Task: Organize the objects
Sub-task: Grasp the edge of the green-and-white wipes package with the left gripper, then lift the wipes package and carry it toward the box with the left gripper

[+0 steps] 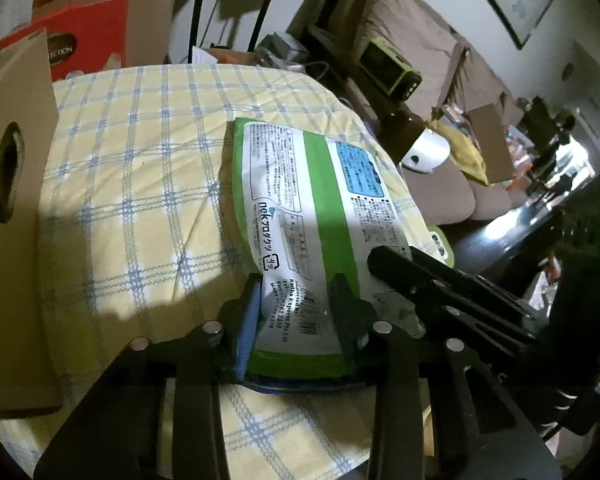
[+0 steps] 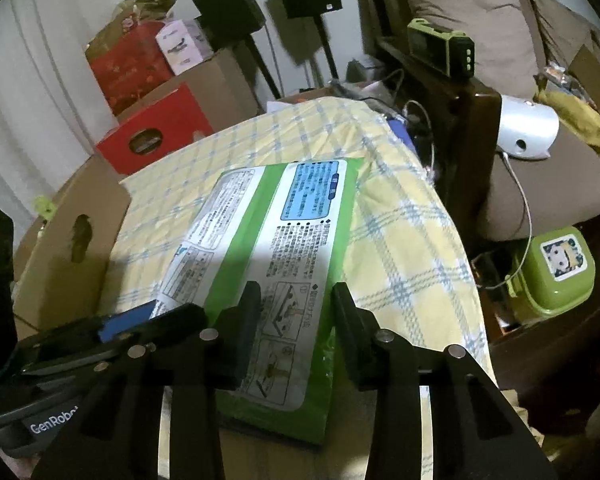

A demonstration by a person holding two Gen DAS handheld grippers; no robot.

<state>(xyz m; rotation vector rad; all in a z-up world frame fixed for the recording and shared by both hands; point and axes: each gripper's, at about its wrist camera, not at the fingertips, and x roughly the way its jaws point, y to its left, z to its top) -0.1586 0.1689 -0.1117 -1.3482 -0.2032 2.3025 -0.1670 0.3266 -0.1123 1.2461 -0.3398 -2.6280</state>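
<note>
Roughly centre, a bench draped in a yellow cloth with blue checks (image 1: 140, 184) fills most of both views; brown sofa (image 2: 540, 184) sits off its right side, cardboard box with an oval handle hole (image 1: 8, 184) stands at the bench's left edge, red box (image 2: 156, 132) behind it near the far left corner. On the cloth lies the green-and-white printed pack (image 1: 312, 208), flat, label side up with a blue text panel toward its far end, long axis running away from the cameras; its near end bulges up a bit in the left wrist view. Left gripper (image 1: 300, 300) straddles the near-left end of the pack, blue-padded finger on one side and black finger on the other, both pressing the pack's near edge, so clenched on the pack. Right gripper (image 2: 296, 312) is at the near-right end, its two black fingers either side of the pack's white instruction strip; pads look in contact but cannot tell for sure whether they pinch it or just rest over it. Each view shows the other gripper's body alongside. Green lidded container with a cartoon sticker (image 2: 556, 272) sits low right of the bench, white rounded gadget (image 2: 528, 128) on the sofa, green-black device (image 2: 440, 50) on the dark wood ledge
</note>
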